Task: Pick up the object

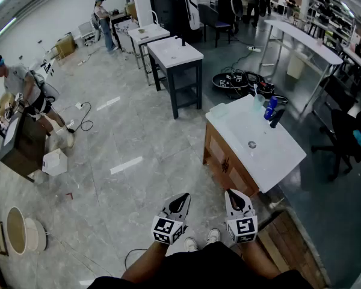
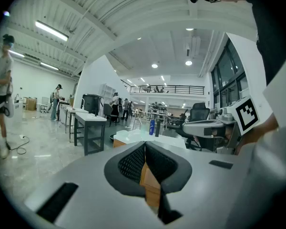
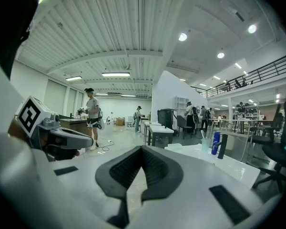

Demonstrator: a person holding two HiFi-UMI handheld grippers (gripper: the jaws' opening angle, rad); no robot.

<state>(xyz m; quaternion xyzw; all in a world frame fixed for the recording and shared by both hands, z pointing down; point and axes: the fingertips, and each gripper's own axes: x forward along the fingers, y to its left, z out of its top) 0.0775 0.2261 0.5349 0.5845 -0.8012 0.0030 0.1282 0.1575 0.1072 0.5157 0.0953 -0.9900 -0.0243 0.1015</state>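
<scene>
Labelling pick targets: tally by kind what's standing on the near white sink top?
Blue bottle: 1
Clear cup: 1
Black faucet: 1
Total on the sink top: 3

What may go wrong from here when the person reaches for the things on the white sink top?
The left claw and the right claw are shut; reaching so may knock the blue bottle over. It stands close between the cup and the black tap, so an opened claw may tip those.
</scene>
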